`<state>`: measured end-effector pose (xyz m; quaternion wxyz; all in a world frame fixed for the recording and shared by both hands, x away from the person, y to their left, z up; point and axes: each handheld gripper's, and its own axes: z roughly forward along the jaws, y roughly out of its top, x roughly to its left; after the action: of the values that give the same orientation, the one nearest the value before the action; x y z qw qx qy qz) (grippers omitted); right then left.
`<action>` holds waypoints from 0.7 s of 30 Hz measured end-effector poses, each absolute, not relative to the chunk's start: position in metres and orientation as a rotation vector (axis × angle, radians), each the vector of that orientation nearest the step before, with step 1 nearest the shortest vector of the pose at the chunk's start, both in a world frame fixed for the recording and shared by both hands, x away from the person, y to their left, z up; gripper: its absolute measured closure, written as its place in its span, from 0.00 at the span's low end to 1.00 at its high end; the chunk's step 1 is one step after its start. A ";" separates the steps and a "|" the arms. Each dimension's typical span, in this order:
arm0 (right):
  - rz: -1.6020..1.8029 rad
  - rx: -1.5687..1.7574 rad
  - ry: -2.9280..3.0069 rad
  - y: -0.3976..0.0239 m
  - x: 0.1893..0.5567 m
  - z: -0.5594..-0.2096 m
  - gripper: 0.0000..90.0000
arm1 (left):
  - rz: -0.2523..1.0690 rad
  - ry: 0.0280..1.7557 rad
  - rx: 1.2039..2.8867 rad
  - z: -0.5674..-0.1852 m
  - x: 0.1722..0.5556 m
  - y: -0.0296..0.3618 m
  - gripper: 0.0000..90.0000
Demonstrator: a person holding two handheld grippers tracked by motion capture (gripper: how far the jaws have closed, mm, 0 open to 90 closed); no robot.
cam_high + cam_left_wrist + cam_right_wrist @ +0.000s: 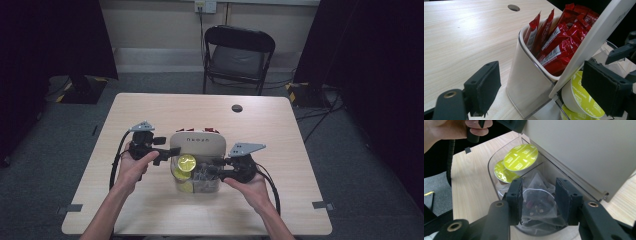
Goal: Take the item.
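Two yellow-green capsules [521, 159], lids printed "CAPPUCCINO", lie in the clear front bin [499, 162] of a white organiser [197, 145] on the wooden surface [150, 110]. Red sachets [556, 47] stand in its rear compartment. Beside the capsules, the right claw [539, 200] pinches a pyramid tea bag [537, 205]. The left claw [544, 85] sits released, straddling the organiser's corner under its tilted lid [596, 37].
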<state>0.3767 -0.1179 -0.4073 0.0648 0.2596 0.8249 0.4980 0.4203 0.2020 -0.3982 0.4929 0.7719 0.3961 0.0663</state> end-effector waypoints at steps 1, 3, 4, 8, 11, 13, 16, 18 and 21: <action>1.510 0.778 2.489 -0.118 0.378 -0.408 0.66 | 0.161 0.961 1.873 -0.398 0.420 0.202 0.17; 1.527 0.773 2.485 -0.116 0.379 -0.407 0.64 | 0.157 0.959 1.871 -0.398 0.421 0.202 0.17; 1.524 0.773 2.488 -0.115 0.380 -0.407 0.62 | 0.157 0.959 1.871 -0.398 0.421 0.202 0.17; 1.498 0.782 2.521 -0.111 0.383 -0.412 0.57 | 0.156 0.960 1.873 -0.399 0.421 0.202 0.17; 1.491 0.779 2.529 -0.110 0.383 -0.413 0.58 | 0.154 0.962 1.876 -0.398 0.421 0.203 0.17; 1.485 0.777 2.537 -0.110 0.383 -0.414 0.63 | 0.149 0.961 1.876 -0.399 0.421 0.203 0.17; 1.479 0.779 2.554 -0.110 0.383 -0.415 0.69 | 0.153 0.963 1.875 -0.399 0.421 0.203 0.17; 1.481 0.779 2.551 -0.110 0.383 -0.415 0.74 | 0.153 0.961 1.874 -0.399 0.421 0.203 0.17; 1.491 0.765 2.557 -0.110 0.381 -0.414 0.82 | 0.159 0.963 1.875 -0.399 0.420 0.203 0.17</action>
<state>0.3809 -0.1097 -0.4143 0.0422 0.2499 0.8357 0.4872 0.4202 0.2026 -0.3986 0.4915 0.7725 0.3967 0.0654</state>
